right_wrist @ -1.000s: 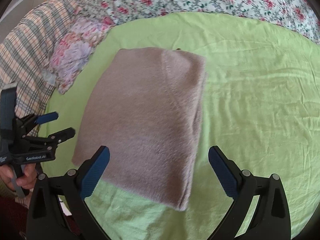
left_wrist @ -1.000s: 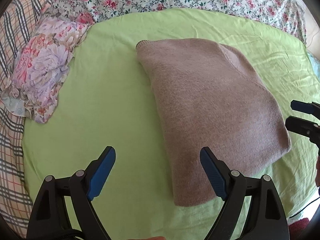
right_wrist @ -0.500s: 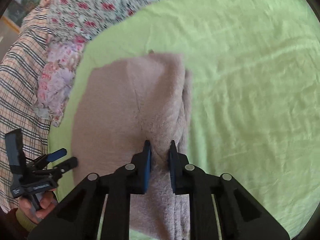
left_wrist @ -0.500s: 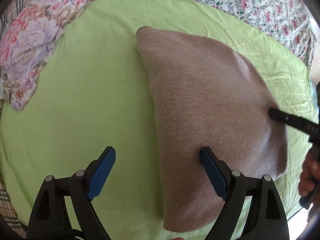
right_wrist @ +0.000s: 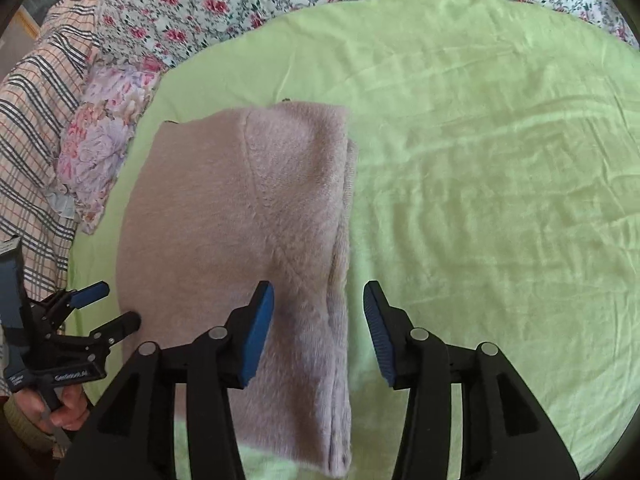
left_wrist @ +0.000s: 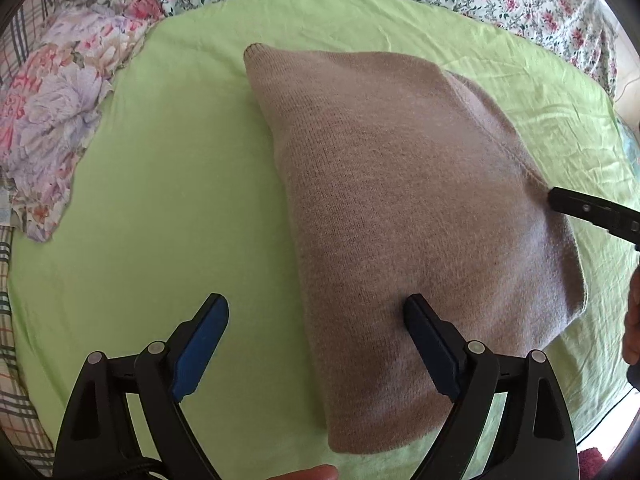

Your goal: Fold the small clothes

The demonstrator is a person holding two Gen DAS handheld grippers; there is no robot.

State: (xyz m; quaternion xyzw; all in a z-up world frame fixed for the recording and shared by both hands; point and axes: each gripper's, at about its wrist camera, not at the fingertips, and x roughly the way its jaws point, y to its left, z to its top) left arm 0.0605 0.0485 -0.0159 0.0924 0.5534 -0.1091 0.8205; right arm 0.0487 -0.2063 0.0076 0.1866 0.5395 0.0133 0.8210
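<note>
**A:** Where's the sweater (left_wrist: pixel 400 208) rel. to my grippers?

**B:** Folded, lying flat on the green sheet (left_wrist: pixel 168 216), roughly mid-bed. From my left cam, the left gripper (left_wrist: pixel 316 344) is spread wide, nothing in it. Its right finger (left_wrist: pixel 430 344) sits over the sweater's near-left part; the left finger (left_wrist: pixel 200 344) is over bare sheet. So the sweater's left edge runs btwn the two fingers.

**A:** Touching?

**B:** Can't tell if the right finger presses the knit or just hangs above it.

**A:** And the right one?

**B:** Right gripper (right_wrist: pixel 318 336) is released too, jaws apart, holding nothing. Right cam shows the sweater's (right_wrist: pixel 240 232) right edge, layers stacked, passing btwn the fingers. Left finger (right_wrist: pixel 256 336) is over the knit, right finger (right_wrist: pixel 380 336) over sheet (right_wrist: pixel 480 184).

**A:** Anything else in frame?

**B:** Left cam catches the right gripper's tip at the sweater's far right edge, abt touching it. Right cam has the left gripper (right_wrist: pixel 104 306) by the sweater's near-left corner, hand (right_wrist: pixel 60 408) on its grip. Floral pillow (left_wrist: pixel 52 128) sits well left of the sweater, floral cover (right_wrist: pixel 240 4) beyond the sheet, plaid fabric (right_wrist: pixel 32 120) at the left margin.
</note>
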